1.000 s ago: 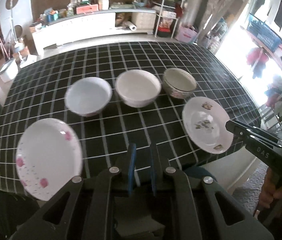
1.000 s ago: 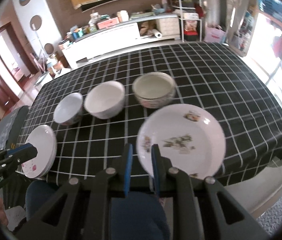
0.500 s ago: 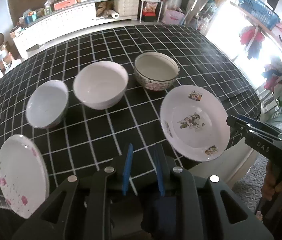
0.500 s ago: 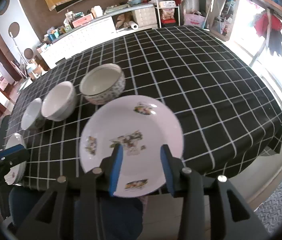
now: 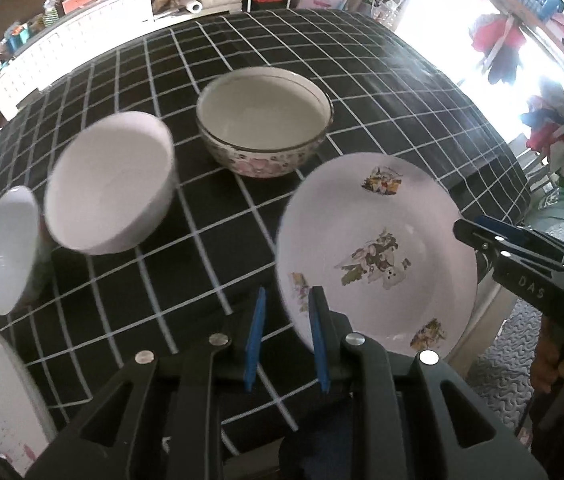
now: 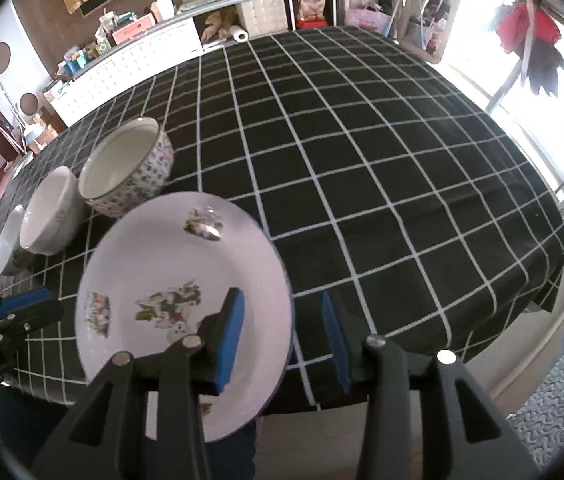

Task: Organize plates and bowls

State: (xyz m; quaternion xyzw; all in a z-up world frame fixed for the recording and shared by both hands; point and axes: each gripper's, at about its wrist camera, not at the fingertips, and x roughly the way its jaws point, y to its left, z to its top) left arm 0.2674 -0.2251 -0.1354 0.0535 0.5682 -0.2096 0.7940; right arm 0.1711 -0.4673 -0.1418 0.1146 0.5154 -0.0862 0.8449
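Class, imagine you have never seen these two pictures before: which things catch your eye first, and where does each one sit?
The round white plate with flower prints stands out, at the near edge of the black tablecloth with white grid lines. The right gripper hangs open over the plate's right rim, one blue pad over the plate and one outside it. Behind, a floral-sided bowl with a cream inside heads a row of plain white bowls running left.

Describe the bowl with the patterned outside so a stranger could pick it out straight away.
Start at the table under the black tablecloth with white grid lines. Three bowls stand in a row on it; take the one at the right-hand end, next to the floral plate. That patterned bowl alone has a flower-print outer wall and a dark rim line, while the middle bowl is plain white.
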